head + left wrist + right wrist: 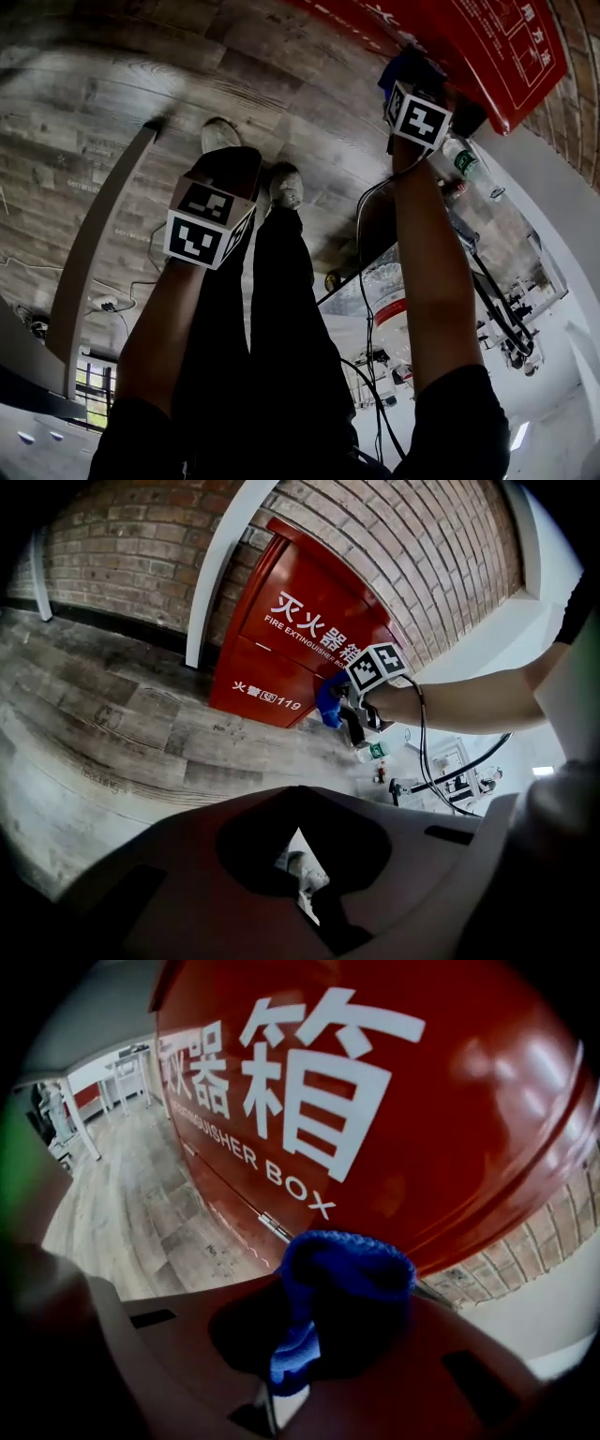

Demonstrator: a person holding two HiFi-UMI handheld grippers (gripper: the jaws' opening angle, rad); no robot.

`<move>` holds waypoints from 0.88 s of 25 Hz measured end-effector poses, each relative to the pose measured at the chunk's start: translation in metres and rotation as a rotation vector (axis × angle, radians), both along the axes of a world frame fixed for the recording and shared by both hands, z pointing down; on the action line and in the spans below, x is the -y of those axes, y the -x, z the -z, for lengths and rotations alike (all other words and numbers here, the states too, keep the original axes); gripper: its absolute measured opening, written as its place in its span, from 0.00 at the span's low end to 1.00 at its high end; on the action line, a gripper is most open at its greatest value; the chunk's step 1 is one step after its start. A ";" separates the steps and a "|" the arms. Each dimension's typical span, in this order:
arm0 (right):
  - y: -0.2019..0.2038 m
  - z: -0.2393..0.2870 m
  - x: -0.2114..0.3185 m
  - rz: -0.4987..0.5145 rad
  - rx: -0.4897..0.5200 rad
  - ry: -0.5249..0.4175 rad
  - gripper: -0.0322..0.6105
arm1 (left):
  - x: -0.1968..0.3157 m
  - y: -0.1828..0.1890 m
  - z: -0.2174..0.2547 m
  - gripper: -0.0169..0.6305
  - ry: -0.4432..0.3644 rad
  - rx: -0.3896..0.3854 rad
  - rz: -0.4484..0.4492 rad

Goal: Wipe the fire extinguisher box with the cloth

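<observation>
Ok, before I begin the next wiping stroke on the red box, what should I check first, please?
1. Grip: the cloth is clamped in the right gripper: ok.
2. Aim: the cloth faces the front of the fire extinguisher box: ok.
3. Contact: the cloth is pressed against the box: cannot tell.
4. Other hand: the left gripper is empty, jaws together, low by the legs and away from the box: ok.
5. Surroundings: not ok, a bottle is on the floor close to the right gripper and might get knocked.
</observation>
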State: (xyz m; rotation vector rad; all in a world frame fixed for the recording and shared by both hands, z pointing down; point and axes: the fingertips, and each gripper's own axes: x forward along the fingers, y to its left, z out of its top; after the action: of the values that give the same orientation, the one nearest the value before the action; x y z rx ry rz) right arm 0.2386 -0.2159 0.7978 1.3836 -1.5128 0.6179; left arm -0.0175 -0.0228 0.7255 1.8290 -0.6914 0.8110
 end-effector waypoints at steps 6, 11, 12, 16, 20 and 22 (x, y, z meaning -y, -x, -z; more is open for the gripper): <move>0.001 -0.028 -0.003 0.023 0.014 0.007 0.12 | -0.018 -0.020 -0.015 0.02 0.026 -0.047 0.126; 0.005 -0.039 -0.003 0.058 -0.006 -0.013 0.12 | -0.035 -0.030 -0.028 0.02 0.008 -0.047 0.186; 0.008 -0.037 -0.001 0.070 -0.005 -0.026 0.11 | -0.038 -0.031 -0.030 0.02 0.000 -0.043 0.192; 0.028 -0.034 0.005 0.109 0.015 -0.034 0.12 | -0.055 -0.031 -0.036 0.02 -0.016 -0.013 0.186; 0.052 -0.033 0.012 0.116 0.029 -0.018 0.12 | -0.066 -0.024 -0.028 0.02 -0.024 0.007 0.182; 0.071 -0.031 0.019 0.133 0.042 -0.021 0.12 | -0.069 -0.017 -0.023 0.02 -0.036 0.017 0.191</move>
State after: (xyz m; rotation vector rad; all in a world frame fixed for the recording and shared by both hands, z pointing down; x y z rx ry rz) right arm 0.1676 -0.2345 0.8285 1.2805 -1.6344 0.5522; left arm -0.0007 0.0460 0.7480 1.7584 -0.8823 0.6923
